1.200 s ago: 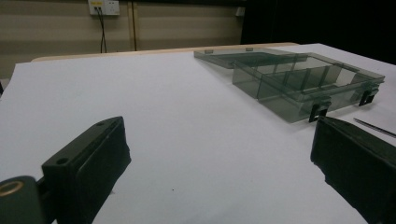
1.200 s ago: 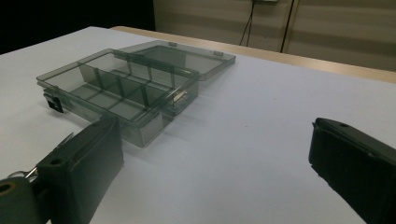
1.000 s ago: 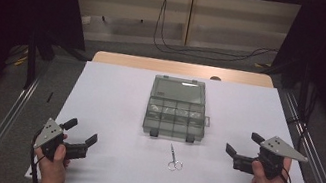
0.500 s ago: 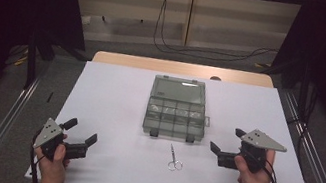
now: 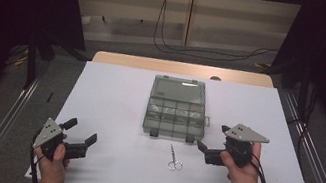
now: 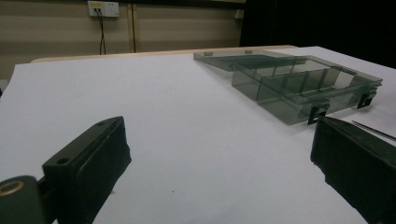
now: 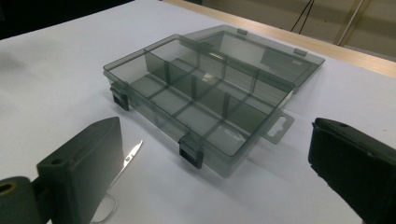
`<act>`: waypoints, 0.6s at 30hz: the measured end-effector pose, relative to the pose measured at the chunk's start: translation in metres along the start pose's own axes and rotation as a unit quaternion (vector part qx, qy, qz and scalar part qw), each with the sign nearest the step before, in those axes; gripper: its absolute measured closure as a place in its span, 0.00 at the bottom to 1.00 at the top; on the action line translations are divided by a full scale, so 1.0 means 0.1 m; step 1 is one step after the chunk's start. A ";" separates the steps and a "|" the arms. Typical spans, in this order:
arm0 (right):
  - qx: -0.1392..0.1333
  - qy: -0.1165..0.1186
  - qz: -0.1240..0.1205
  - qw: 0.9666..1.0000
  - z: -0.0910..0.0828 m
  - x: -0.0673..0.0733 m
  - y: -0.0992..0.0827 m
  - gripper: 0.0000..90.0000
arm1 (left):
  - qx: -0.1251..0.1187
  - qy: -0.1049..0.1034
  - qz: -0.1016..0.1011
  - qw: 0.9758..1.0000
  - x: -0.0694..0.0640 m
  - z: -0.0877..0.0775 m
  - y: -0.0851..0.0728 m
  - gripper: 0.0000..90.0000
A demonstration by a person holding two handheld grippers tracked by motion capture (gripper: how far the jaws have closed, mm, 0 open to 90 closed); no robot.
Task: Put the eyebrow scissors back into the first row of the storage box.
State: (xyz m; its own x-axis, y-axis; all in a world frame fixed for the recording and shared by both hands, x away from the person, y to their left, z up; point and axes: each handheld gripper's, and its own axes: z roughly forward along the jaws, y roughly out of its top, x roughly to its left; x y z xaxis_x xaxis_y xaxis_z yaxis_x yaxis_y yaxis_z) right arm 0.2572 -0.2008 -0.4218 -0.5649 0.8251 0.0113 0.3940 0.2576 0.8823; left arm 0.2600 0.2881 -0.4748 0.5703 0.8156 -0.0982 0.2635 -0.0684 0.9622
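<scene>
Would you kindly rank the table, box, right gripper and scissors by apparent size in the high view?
1. table
2. box
3. right gripper, though it sits nearer the camera
4. scissors

My tabletop [image 5: 115, 93] is covered in white, with a wooden edge along its far side. Cables [image 5: 170, 37] trail across the floor beyond it. A wall socket [image 6: 103, 8] sits behind.

A white-covered surface [image 5: 115, 93] carries an open smoky-grey compartment box [image 5: 177, 108] at its middle and small scissors [image 5: 173, 157] lying just in front of the box.
</scene>
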 end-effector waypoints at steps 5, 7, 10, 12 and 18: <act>0.023 0.017 -0.015 0.999 0.09 0.08 0.04 0.04 | 0.001 0.000 0.001 1.000 0.01 0.00 0.00 0.05; 0.027 0.019 -0.015 0.999 0.11 0.09 0.05 0.04 | 0.002 0.003 0.003 1.000 0.01 0.00 0.00 0.05; 0.043 0.023 -0.022 0.999 0.16 0.13 0.09 0.04 | 0.000 -0.001 0.001 1.000 0.01 0.00 0.00 0.05; 0.048 0.023 -0.024 0.998 0.18 0.14 0.10 0.04 | -0.001 -0.002 0.001 1.000 0.01 0.00 0.00 0.05; 0.073 0.046 -0.028 0.996 0.28 0.21 0.13 0.06 | 0.000 0.000 -0.001 1.000 0.01 0.00 0.00 0.05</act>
State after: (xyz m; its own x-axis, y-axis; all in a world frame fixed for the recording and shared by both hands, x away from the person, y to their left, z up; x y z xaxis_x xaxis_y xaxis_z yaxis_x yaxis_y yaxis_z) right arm 0.2707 -0.1662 -0.4236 -0.6502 0.7596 0.0125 0.4577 0.3785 0.8046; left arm 0.2603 0.2891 -0.4747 0.5692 0.8161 -0.0999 0.2640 -0.0663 0.9623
